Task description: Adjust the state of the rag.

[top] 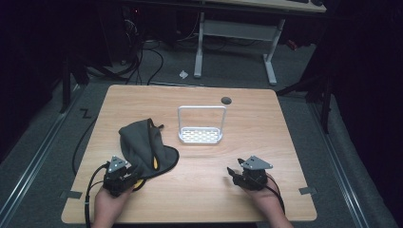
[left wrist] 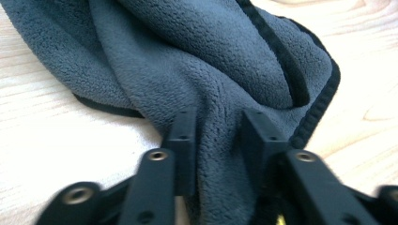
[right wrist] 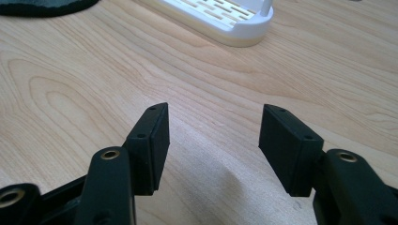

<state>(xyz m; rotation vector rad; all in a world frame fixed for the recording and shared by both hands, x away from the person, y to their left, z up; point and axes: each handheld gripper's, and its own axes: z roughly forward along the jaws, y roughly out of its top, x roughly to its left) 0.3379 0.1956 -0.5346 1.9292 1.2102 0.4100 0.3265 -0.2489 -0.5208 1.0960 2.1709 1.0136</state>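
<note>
No readable text, labels, brands or numbers anywhere I can see. Closest thing is a dark zigzag mark on the floor (top: 85,113) left of the table, and I can't tell if it's a letter.

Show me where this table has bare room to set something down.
Free: the right side, between the white rack and the table's right edge, and the near middle between the left claw and right claw. Crowded: near-left, where the grey cloth lies with the left claw on it.
</note>
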